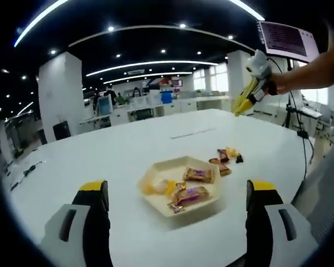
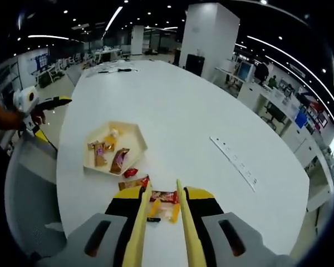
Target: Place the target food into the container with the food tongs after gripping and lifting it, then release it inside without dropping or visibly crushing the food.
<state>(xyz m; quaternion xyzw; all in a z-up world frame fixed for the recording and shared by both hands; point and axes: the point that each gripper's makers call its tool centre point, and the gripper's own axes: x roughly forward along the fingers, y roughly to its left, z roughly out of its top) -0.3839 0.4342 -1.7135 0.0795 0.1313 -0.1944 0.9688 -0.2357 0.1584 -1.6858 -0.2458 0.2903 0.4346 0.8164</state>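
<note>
Tongs of yellow plastic sat clamped in my right gripper, their two blades running forward with a clear gap between the tips and nothing caught in it. In the left gripper view I saw the same tongs held high above the far right side of the table, well off the surface. My left gripper had its jaws spread wide, empty, with the container between them in the picture.

That container was a pale hexagonal tray lying near the table's near edge, already holding several wrapped snacks and a yellow piece. The loose food lay in a small cluster on the bare tabletop just beyond the tray's right corner; in the right gripper view those wrappers lay beneath the tong tips, between tray and gripper.

Most of the white tabletop stood open, broad and bare toward its far side. A cable strip ran across it, well apart from the food. A grey chair stood at the table's rounded edge.
</note>
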